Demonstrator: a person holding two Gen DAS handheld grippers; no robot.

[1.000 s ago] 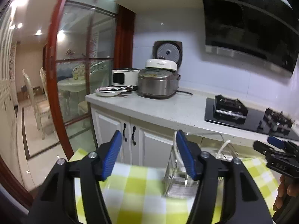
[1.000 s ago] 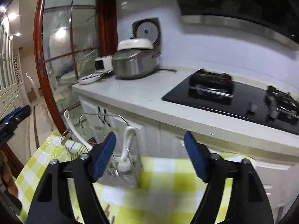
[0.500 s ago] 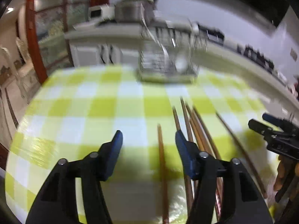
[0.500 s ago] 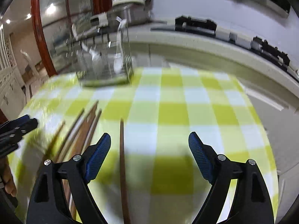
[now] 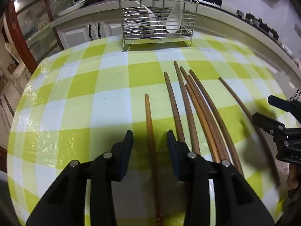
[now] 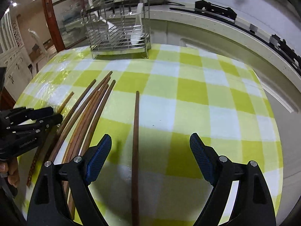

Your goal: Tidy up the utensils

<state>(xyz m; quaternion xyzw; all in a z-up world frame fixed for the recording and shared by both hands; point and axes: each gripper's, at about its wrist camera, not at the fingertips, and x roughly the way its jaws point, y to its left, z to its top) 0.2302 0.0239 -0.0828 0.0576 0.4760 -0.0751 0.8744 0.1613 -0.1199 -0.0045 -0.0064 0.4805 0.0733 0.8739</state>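
Surface (image 5: 112, 86): covered with a green-and-white checked cloth; it carries the rack and all the loose chopsticks.
Wire rack (image 5: 157, 17): a metal basket on small feet at the far edge of the surface, in front of the kitchen counter.
Rack contents: two white spoons (image 5: 174, 21), each leaning bowl-down inside the rack with its handle rising past the rim; no chopstick shows inside it.
Left hand-held gripper (image 5: 149, 137): low over the near part of the surface, its jaws closing around the leftmost chopstick (image 5: 149, 124); the stick lies between the blue pads, which do not yet press on it.
Right hand-held gripper (image 6: 150, 145): released, jaws spread wide, pointing down at the surface; a single dark chopstick (image 6: 135, 128) lies flat between the fingers, nearer the left one, touching neither.
Chopstick bundle (image 5: 195, 105): several brown sticks lying close together between those two single sticks, tips toward the rack, some overlapping.
Person's hand (image 6: 11, 171): fingers partly visible below the left hand-held gripper's body in the right wrist view.
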